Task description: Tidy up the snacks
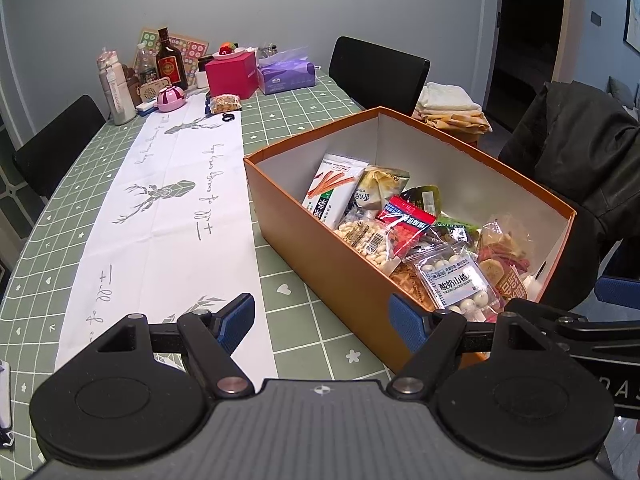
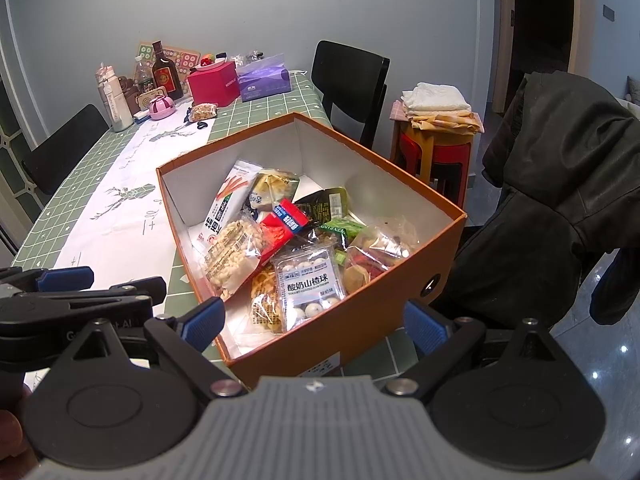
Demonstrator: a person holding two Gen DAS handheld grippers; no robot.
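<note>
While both tools hovered at the near edge of the table, the left gripper point(image 1: 322, 320) had its blue-padded fingers spread wide and held nothing, and the right gripper point(image 2: 316, 320) was likewise spread and empty, straddling the near corner of the orange cardboard box point(image 2: 360, 320).

Judged from this, the scene fitted two stages: snacks gathered into the box, or a full box about to be sorted out onto the table. Either way, a good grasp would take a packet by a flat sealed edge, not across its puffed middle (the film looks slippery), and would lift the topmost one so nothing beneath got dragged.

Nearest in the box lay the yogurt hawthorn ball packet point(image 2: 310, 286), on a waffle biscuit packet point(image 2: 264, 306). To its left sat a clear bag of puffed rice pieces point(image 2: 234, 256); farther in, a red sachet point(image 2: 286, 218), a tall white stick-snack bag point(image 2: 232, 196) leaning on the far-left wall, and a dark green packet point(image 2: 326, 208). At right lay a clear bag of mixed crisps point(image 2: 376, 256).

One clear bag of nuts point(image 1: 227, 103) sat outside, far across the green checked tablecloth point(image 1: 288, 128).
</note>
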